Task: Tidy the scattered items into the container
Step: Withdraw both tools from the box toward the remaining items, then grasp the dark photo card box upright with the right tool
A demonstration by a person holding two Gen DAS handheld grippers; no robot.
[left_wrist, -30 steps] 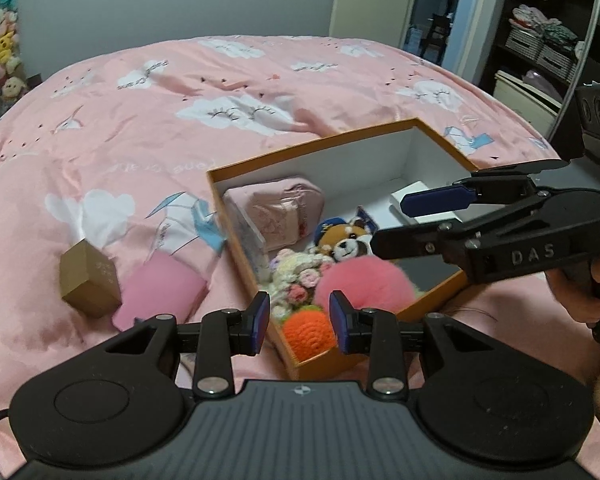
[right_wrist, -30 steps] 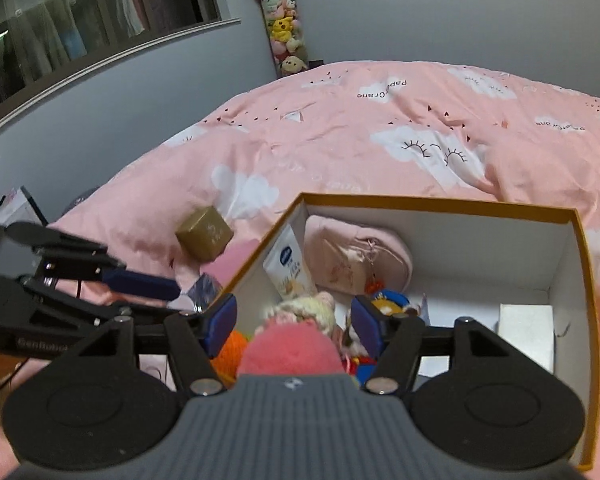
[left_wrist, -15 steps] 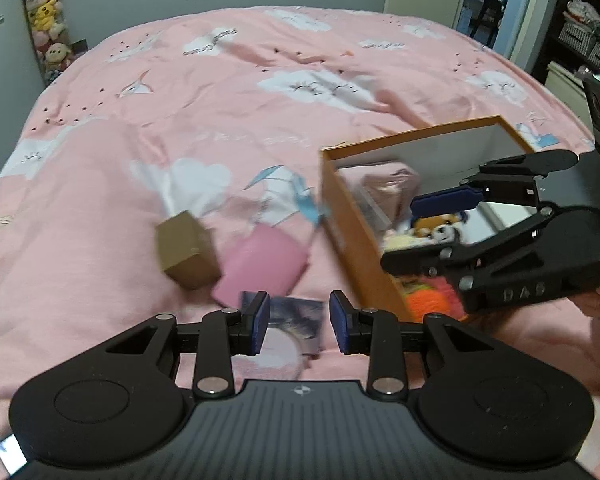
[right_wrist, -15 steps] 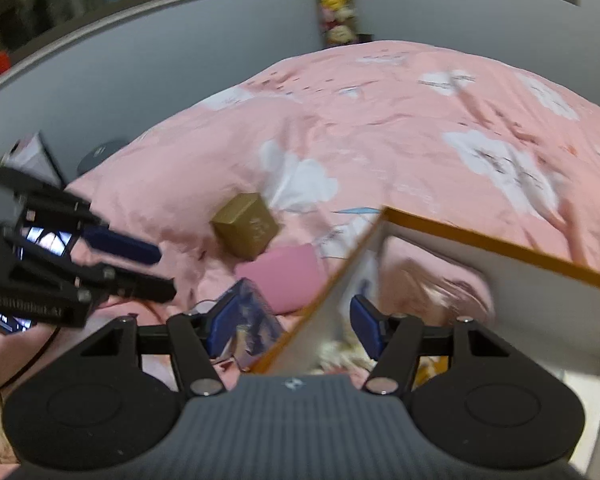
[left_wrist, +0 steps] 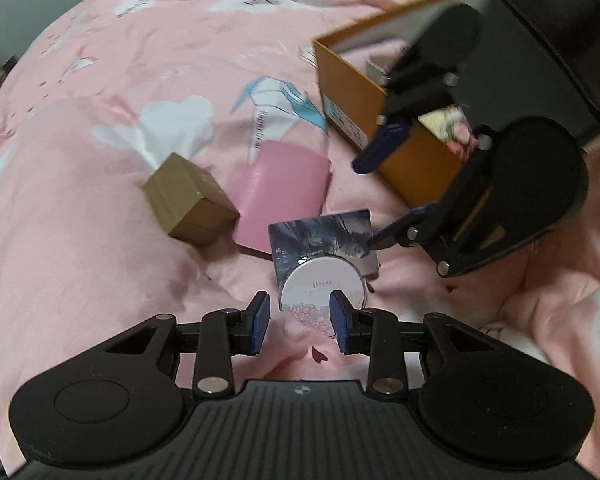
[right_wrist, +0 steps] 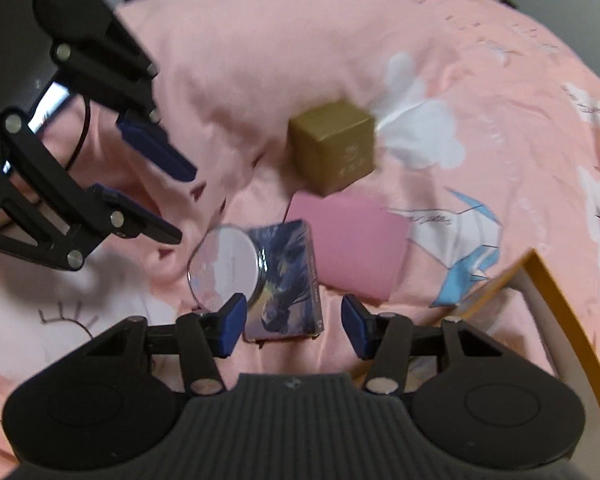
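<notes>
Pink cloud-print bed point(left_wrist: 80, 240) carries everything; landmark = dark blue printed card box point(left_wrist: 320, 228).

Left wrist view: round white compact point(left_wrist: 322, 280) lies on the card box's near edge, overlapping it. Left tool point(left_wrist: 299, 322) sits just short of the compact, pointing steeply down, jaws apart w/ nothing clamped; the compact's near rim falls in the gap, pads not pressing. Pink flat pouch point(left_wrist: 284, 188) is just beyond the card box, touching or tucked under it. Gold cube box point(left_wrist: 190, 200) is beyond-left of the card box, beside the pouch. Orange container point(left_wrist: 356, 92) is beyond-right, near but apart. Right tool point(left_wrist: 374, 204) comes in from the right, lower finger tip over the card box's right edge; contact can't tell.

Right wrist view: card box lies dead ahead of the right tool point(right_wrist: 292, 326), long axis running roughly away from the cam, so the jaws straddle its short width. Jaws closing, still clear of both sides, box end btwn them. Compact point(right_wrist: 226, 270) is on the card box's left, overlapping; it crowds the left pad. Pouch point(right_wrist: 348, 248) is right-beyond the card box, gold cube point(right_wrist: 332, 146) further beyond. Container corner point(right_wrist: 540, 280) is right of the card box. Left tool point(right_wrist: 168, 196) hangs left of the compact, jaws apart.

Judgement: right tool is nearer the card box, left nearer the compact; the compact's overlap is the snag.
</notes>
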